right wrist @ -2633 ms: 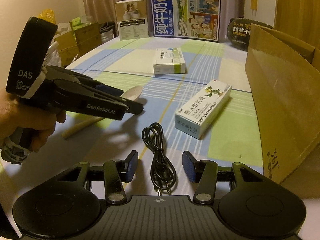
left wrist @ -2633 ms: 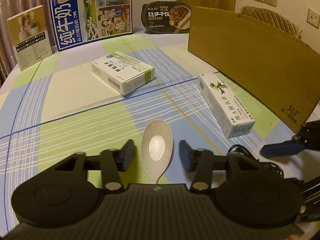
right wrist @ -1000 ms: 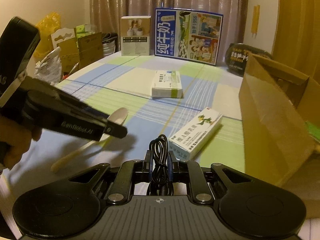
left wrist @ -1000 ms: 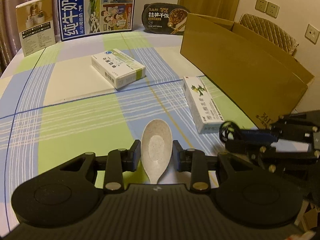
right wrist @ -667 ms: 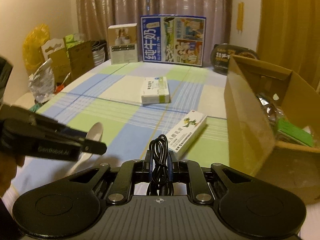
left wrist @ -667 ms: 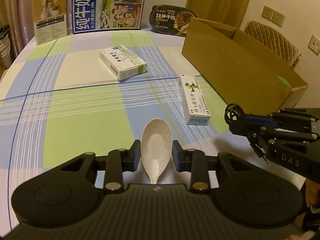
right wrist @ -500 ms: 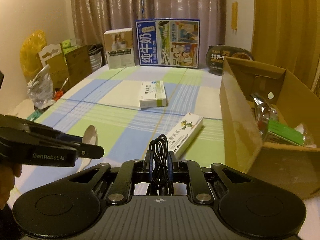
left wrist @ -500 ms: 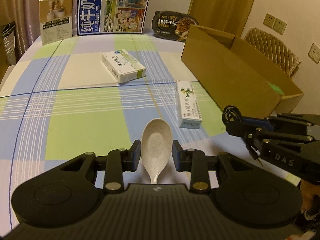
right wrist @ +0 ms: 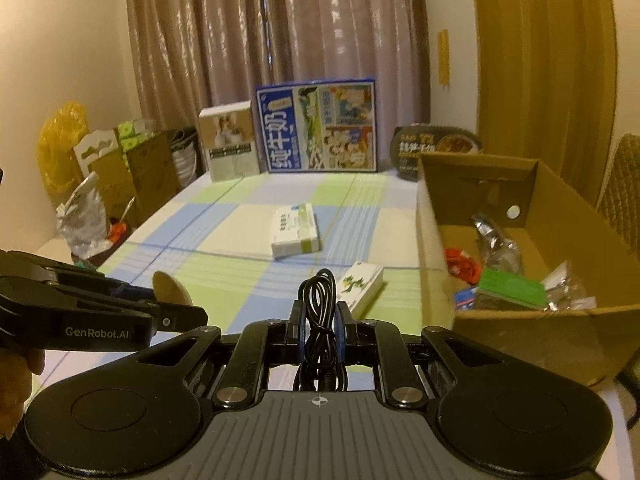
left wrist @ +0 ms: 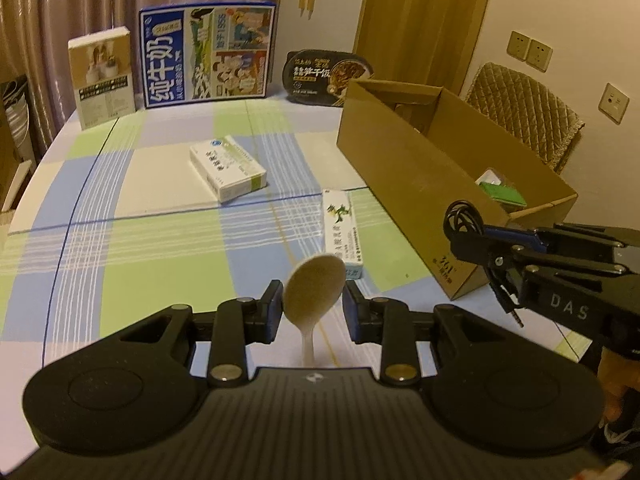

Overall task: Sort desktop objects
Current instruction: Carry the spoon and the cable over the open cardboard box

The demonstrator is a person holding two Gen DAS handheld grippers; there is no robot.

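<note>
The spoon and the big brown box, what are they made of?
The spoon looks like matte plastic, pale beige with fine speckles, maybe a wheat-straw mix; I can't be sure. The big brown box is plain cardboard: dull brown walls, folded flaps and raw cut edges.

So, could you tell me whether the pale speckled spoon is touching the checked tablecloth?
Apart. In the left wrist view the pale speckled spoon hangs between the left tongs, clear of the checked tablecloth.
</note>
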